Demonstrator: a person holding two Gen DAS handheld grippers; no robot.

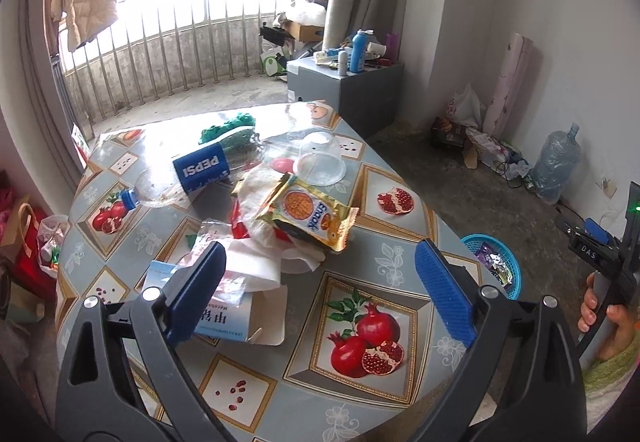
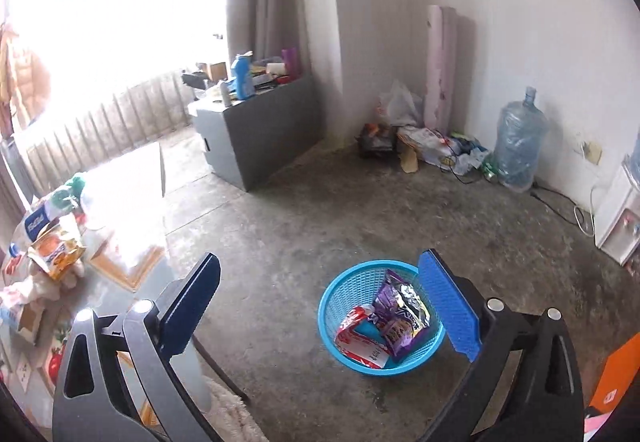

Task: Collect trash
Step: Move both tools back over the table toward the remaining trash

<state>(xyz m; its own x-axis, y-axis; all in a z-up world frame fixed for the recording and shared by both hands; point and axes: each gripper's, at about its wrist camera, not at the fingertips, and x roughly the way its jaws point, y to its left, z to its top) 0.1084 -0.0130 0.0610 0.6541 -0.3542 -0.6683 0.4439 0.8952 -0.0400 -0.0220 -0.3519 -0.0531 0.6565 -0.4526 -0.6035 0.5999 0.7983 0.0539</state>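
Trash lies piled on a round table (image 1: 352,242) with a pomegranate-print cover: a gold snack packet (image 1: 310,212), a clear Pepsi bottle (image 1: 192,170), an upturned clear plastic cup (image 1: 322,158), white tissue (image 1: 260,262) and a flattened carton (image 1: 228,316). My left gripper (image 1: 324,286) hovers open above the table's near side, nothing between its fingers. In the right wrist view a blue basket (image 2: 348,290) stands on the floor holding a purple packet (image 2: 400,312) and a red-and-white wrapper (image 2: 360,342). My right gripper (image 2: 320,306) hangs open and empty above it.
A grey cabinet (image 2: 260,130) with bottles on top stands by the curtain. A water jug (image 2: 518,142), bags and a pink roll (image 2: 440,66) line the far wall. A person's hand (image 1: 600,318) holds the other gripper at the left wrist view's right edge. The blue basket (image 1: 500,262) sits beside the table.
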